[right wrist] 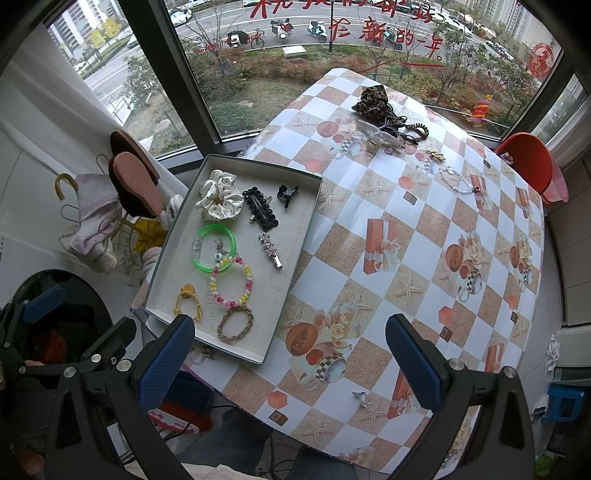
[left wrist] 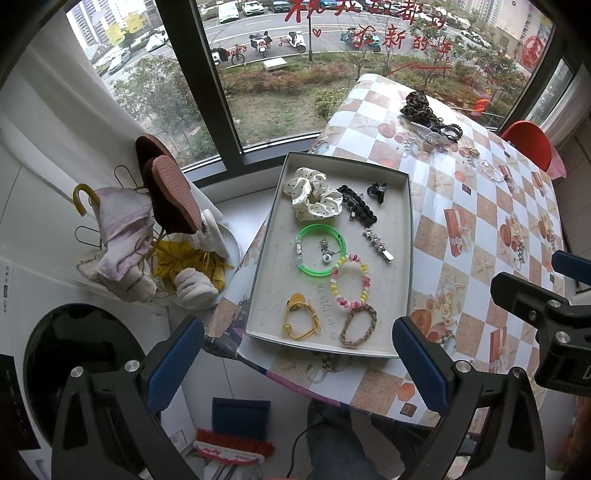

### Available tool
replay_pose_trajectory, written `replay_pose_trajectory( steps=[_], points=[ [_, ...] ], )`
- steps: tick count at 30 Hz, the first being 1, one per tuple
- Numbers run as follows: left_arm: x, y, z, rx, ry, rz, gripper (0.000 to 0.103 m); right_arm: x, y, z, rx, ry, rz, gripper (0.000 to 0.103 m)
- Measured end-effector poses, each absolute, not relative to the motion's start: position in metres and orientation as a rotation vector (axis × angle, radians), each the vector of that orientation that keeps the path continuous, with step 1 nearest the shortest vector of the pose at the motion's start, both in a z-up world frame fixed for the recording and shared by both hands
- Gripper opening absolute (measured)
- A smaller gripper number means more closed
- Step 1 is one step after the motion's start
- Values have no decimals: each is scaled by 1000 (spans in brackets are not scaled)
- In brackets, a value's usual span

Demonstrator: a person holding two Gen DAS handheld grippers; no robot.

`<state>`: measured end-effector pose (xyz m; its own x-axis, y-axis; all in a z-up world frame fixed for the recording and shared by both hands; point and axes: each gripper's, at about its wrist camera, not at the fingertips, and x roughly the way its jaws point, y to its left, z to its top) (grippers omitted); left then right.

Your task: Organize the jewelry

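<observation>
While the tray (right wrist: 303, 236) already holds ten-odd pieces, a far pile (right wrist: 388, 122), bracelet (right wrist: 456, 181) and near trinket (right wrist: 360, 398) remain out; both grippers (left wrist: 297, 362) (right wrist: 290, 354) gape empty.

Window (left wrist: 369, 33): "新的一年" (red lettering).

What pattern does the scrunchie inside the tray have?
The scrunchie is cream white with small black dots; the left wrist view shows it best.

Big window (left wrist: 258, 74), daylight; checked table (right wrist: 406, 240), red chair (right wrist: 528, 162)
</observation>
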<state>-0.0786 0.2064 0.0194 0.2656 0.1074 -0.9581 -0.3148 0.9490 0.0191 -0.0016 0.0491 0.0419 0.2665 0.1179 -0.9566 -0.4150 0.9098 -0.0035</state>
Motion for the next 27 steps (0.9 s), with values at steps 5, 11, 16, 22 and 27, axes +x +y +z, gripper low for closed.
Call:
replay_pose_trajectory(
  steps=[5, 11, 16, 22, 27],
  points=[
    [-78, 206, 19, -188, 1272, 287, 103, -2, 49, 42, -275, 1254, 366, 103],
    [-79, 206, 20, -187, 1271, 289, 103, -2, 49, 42, -277, 1254, 368, 103],
    [-78, 206, 19, -189, 1272, 289, 103, -2, 49, 42, -276, 1255, 368, 103],
    [-81, 211, 22, -182, 1268, 302, 103, -1, 49, 41, -275, 1256, 369, 103],
    [-80, 214, 24, -177, 1261, 299, 103, -1, 49, 41, -275, 1256, 370, 103]
  ],
)
